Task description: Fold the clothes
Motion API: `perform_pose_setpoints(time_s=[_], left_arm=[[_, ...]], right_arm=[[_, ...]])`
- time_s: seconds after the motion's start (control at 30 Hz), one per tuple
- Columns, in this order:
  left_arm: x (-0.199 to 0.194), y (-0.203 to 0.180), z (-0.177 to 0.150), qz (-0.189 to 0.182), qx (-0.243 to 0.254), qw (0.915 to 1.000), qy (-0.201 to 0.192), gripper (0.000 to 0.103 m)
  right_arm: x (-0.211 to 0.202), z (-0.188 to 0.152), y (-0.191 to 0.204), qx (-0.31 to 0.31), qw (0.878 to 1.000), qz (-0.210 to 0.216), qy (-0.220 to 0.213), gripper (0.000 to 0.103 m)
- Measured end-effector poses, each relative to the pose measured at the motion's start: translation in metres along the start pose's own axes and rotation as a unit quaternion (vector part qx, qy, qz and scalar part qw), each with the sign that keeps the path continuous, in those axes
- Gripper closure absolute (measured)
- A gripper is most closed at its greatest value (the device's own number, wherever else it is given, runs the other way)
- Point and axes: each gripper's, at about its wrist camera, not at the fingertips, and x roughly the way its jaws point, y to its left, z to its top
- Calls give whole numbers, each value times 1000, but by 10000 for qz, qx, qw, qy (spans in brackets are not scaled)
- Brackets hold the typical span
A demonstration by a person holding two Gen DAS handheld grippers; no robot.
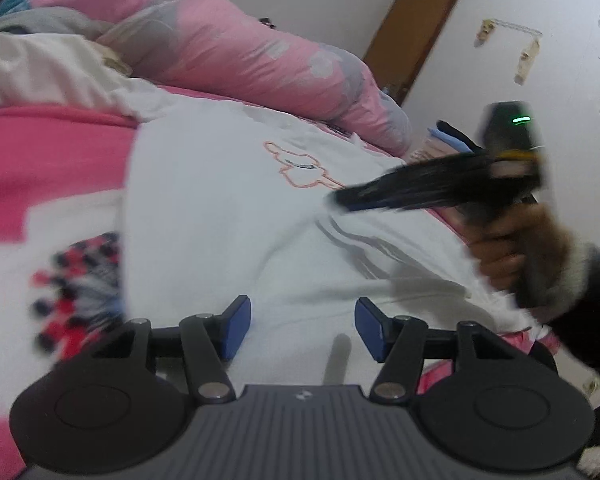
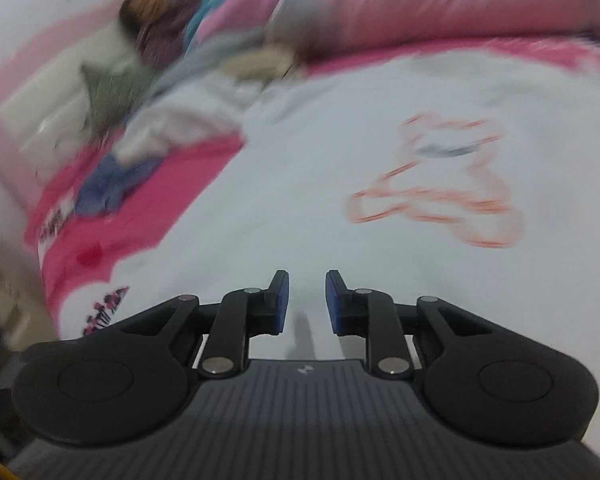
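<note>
**Both tools over the white shirt**

Your left tool hangs wide and empty above the white cotton shirt with the orange outline print, spread flat on the pink bed. Your right tool, at three o'clock in the left view, shows a narrow gap, gripping nothing, the shirt beneath. Pink quilt at twelve o'clock.

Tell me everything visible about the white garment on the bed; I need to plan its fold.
The white garment is soft, knit-looking cloth spread mostly flat over the pink bedsheet, lightly creased. An orange outlined cartoon figure marks its middle, and grey stripes run near one edge. Both grippers hover above it, nothing between their fingers.
</note>
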Motion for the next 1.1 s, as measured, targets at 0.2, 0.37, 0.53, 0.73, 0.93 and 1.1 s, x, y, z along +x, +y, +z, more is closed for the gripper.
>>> perform_pose_setpoints(time_s=[0.2,0.37,0.53,0.73,0.93,1.1], left_arm=[[-28,27,-7,-191,-461,9985,-237,48],[-35,32,7,-220,-496,9981,-285,48],[-40,11,23,-14,-297,9984,-479,48],[-16,-12,40,100,-262,9988,-402,48],[29,-18,36,391,-289,9987,148,48],[35,-9,27,517,-590,9966,233,49]], right_arm=[[-23,-88,51,-1055,9942,89,-169,82],[-77,-120,56,-1104,9921,573,-177,77],[-77,-85,29,-652,9939,342,-820,77],[-44,-130,52,-933,9918,-132,-867,76],[-103,-131,25,-740,9881,-162,-1338,80],[-111,-140,-61,-80,9817,-1646,-952,80]])
